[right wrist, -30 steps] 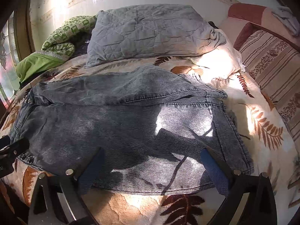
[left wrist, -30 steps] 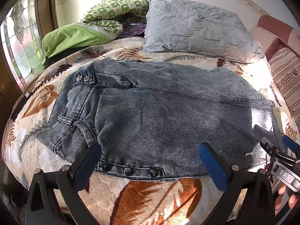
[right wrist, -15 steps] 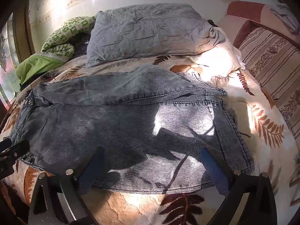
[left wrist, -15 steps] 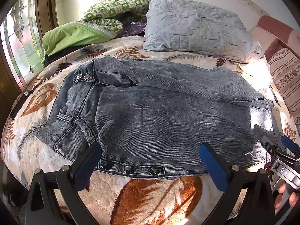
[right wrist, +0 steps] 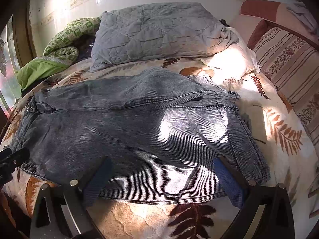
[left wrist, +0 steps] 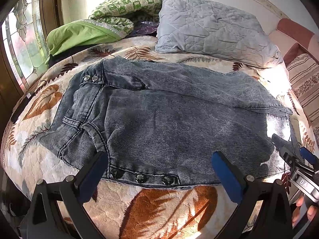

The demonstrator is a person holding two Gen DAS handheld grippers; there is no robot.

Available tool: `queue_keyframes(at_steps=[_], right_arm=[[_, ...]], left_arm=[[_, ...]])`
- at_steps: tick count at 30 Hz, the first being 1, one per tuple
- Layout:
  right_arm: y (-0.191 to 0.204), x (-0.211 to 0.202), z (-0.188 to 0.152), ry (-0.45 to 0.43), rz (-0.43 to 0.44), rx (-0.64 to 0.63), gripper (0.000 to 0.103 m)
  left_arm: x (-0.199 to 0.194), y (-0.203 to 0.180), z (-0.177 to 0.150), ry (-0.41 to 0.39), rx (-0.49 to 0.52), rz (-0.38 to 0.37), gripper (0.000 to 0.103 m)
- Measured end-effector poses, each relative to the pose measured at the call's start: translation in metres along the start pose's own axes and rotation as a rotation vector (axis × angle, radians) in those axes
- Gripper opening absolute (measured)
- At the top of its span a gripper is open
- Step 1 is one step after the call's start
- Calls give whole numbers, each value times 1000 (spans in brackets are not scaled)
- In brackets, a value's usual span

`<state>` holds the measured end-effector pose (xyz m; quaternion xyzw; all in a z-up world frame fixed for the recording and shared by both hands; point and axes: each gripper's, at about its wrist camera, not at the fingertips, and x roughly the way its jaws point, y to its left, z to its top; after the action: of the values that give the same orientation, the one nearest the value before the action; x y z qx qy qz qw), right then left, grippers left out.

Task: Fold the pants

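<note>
Grippers hover low at the near edge of the bed: the left gripper and the right gripper both gape wide, holding nothing. Grey jeans lie folded lengthwise across the leaf-print bedspread, filling mid-frame. Only the left view shows their snap buttons; only the right shows the hem end.

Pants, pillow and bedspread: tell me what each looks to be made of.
Pants: grey-blue washed denim, matte, judging by the fine ribbed weave, faded patches, topstitched seams and metal snaps. Pillow: pale blue quilted cloth, probably cotton, soft and creased along stitched panels. Bedspread: cream quilted fabric printed with brown and orange leaves; its puckered, slightly fuzzy surface suggests cotton or a blend, though that stays uncertain.
</note>
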<state>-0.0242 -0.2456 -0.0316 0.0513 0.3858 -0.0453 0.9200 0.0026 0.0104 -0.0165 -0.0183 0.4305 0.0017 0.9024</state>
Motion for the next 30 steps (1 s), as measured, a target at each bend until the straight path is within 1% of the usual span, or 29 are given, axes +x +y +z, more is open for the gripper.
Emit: queue_keyframes(at_steps=[30], right_arm=[[1,4,-2,13,0,-1,103]], left_arm=[[2,2,0,12,-3,-14,103]])
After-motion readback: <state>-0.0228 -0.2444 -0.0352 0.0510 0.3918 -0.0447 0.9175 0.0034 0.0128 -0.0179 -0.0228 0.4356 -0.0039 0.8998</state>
